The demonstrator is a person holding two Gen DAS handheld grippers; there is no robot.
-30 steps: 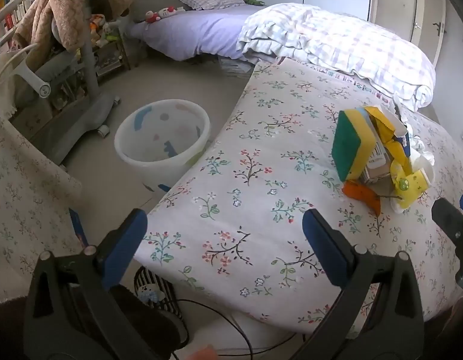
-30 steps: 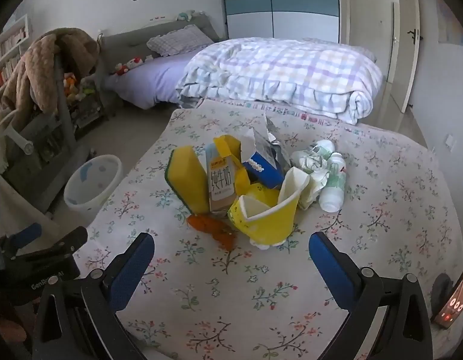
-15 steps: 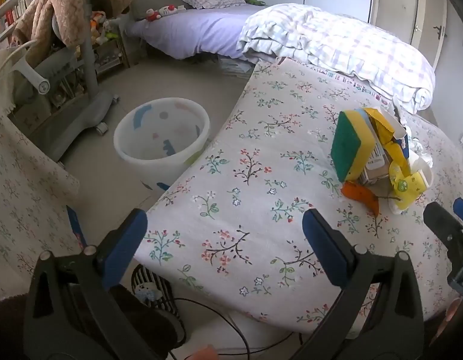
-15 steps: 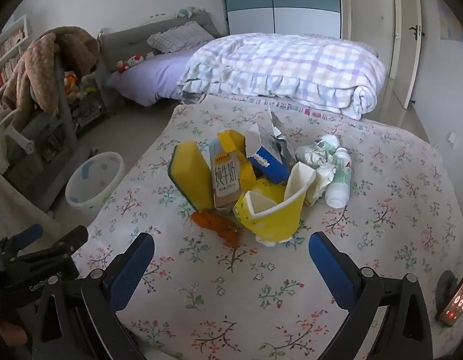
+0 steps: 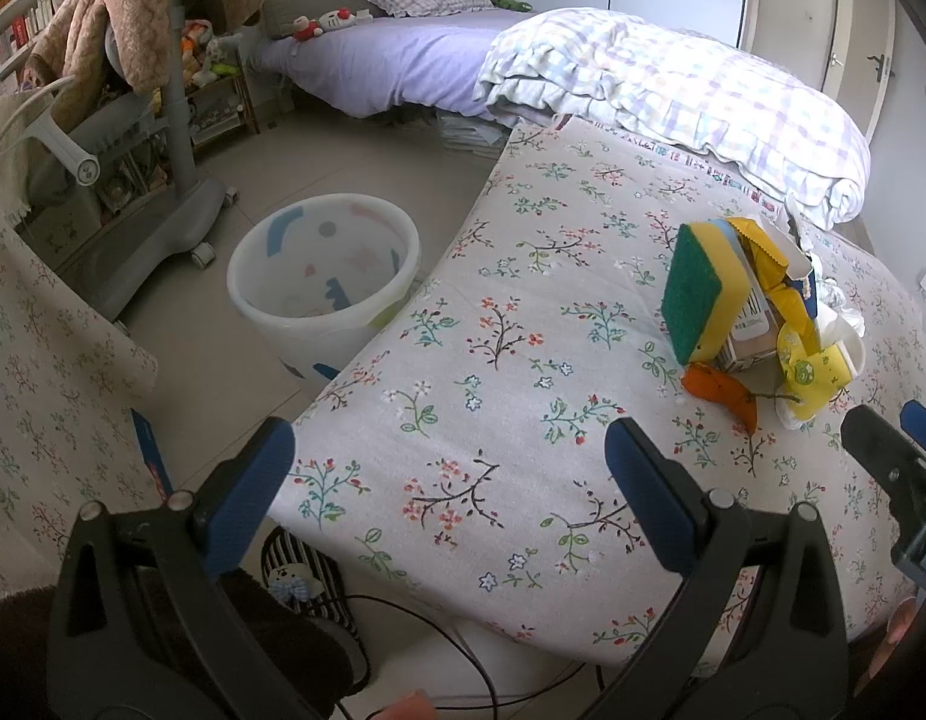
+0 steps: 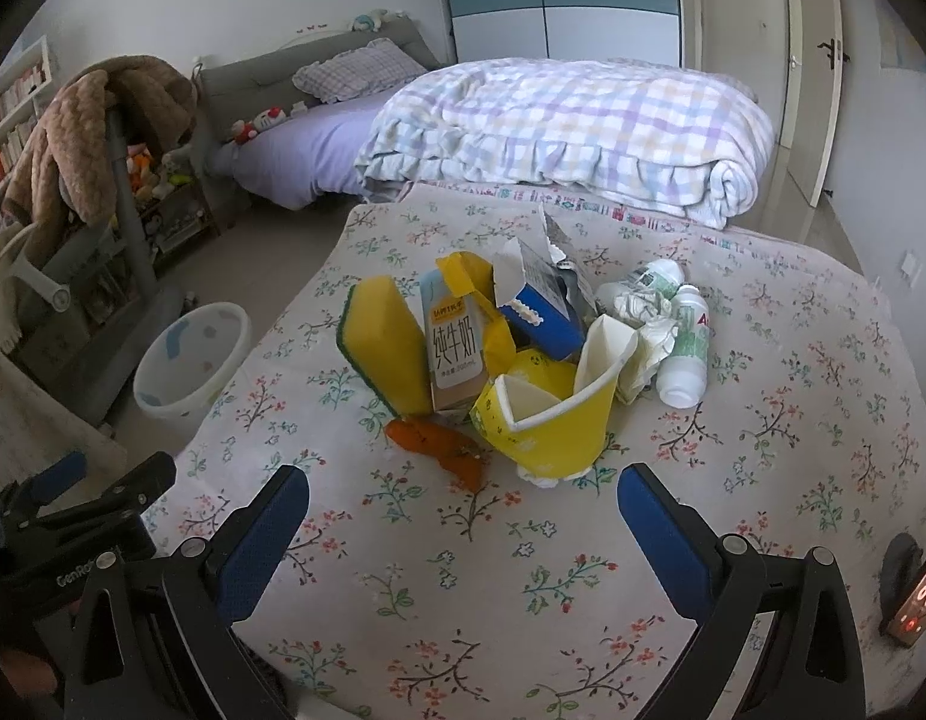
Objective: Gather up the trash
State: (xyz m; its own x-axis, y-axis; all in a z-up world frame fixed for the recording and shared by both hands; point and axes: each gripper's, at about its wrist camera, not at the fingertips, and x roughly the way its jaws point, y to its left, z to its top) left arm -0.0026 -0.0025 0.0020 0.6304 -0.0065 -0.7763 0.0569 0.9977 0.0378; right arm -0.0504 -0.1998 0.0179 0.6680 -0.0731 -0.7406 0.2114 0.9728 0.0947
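Blue-padded fingers (image 6: 265,531) of the right gripper (image 6: 463,516) spread wide, empty, just short of the trash pile (image 6: 523,354) on the floral counter (image 6: 583,588). Left gripper (image 5: 448,474) likewise agape over the counter edge, holding nothing. Best to start with the nearest piece, the torn yellow cup (image 6: 544,426): straddle its rim, close gently, lift clear, then carry left to the white bin (image 5: 322,276) on the floor.

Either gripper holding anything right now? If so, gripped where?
Nothing held. The left gripper and right gripper are both open with empty jaws, short of the trash pile on the table.
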